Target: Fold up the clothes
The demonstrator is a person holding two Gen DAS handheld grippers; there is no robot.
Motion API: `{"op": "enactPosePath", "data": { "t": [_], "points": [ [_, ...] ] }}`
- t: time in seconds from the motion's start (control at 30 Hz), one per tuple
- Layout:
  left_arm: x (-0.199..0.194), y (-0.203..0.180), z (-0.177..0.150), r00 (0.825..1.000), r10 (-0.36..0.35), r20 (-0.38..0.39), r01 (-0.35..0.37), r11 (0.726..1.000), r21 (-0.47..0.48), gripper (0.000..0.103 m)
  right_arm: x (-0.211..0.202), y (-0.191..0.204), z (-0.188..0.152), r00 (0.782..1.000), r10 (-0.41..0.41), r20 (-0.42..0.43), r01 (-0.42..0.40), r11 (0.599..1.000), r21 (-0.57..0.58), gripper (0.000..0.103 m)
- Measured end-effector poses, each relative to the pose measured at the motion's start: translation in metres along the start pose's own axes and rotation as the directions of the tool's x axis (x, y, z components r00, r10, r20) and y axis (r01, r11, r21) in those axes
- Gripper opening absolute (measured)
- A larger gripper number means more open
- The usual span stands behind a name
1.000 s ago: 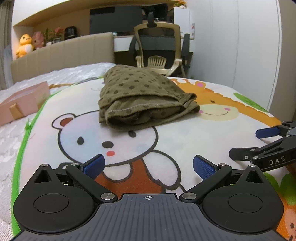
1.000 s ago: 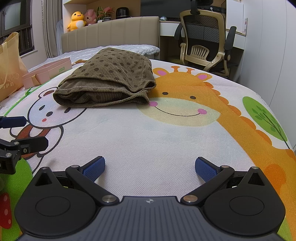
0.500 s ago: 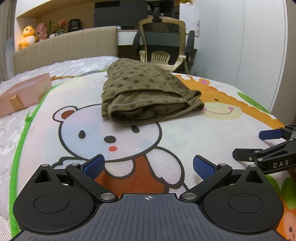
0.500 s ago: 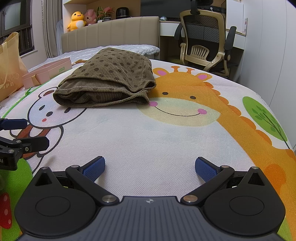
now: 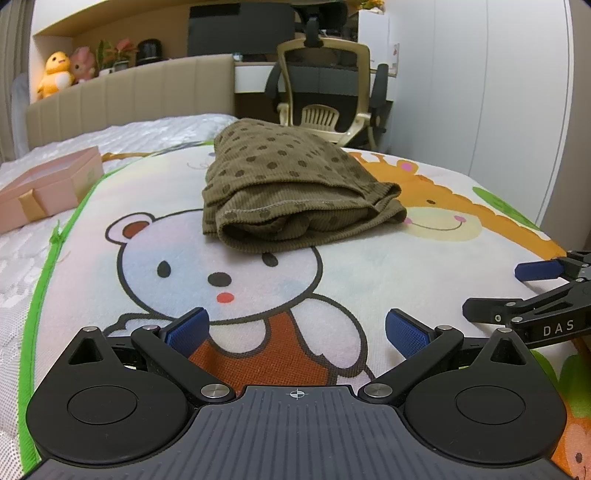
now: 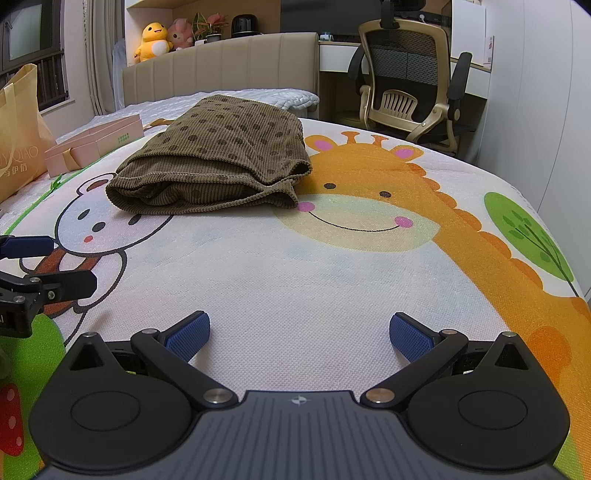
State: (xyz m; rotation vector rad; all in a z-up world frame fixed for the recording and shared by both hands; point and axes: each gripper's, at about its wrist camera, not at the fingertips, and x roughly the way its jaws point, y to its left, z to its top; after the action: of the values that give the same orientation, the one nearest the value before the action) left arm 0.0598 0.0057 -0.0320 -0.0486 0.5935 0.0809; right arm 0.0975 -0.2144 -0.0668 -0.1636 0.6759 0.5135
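Hovering low over the cartoon mat (image 6: 332, 266), the left gripper (image 5: 295, 328) and right gripper (image 6: 299, 328) hold their jaws spread wide, gripping nothing. Farther back, centre frame, the folded brown dotted garment (image 5: 291, 199) lies across the bear print.

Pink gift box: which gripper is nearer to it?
Left. The left gripper sits on the bear side of the mat, the pink gift box ahead-left; the right gripper is farther across, toward the giraffe.

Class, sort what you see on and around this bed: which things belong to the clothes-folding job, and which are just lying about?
Job: brown dotted garment, left gripper, right gripper.
Lying about: pink gift box, paper bag, office chair, plush toys.
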Motion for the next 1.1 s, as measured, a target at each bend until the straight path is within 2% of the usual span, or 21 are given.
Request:
{"op": "enactPosePath", "data": {
  "t": [1.1],
  "points": [
    [-0.0027, -0.0012, -0.0001, 0.999, -0.037, 0.013, 0.037, 0.999, 0.005, 0.103, -0.0001, -0.0002, -0.0002, 1.0, 0.0, 0.0, 0.0, 1.0, 0.0, 0.103]
  ]
}}
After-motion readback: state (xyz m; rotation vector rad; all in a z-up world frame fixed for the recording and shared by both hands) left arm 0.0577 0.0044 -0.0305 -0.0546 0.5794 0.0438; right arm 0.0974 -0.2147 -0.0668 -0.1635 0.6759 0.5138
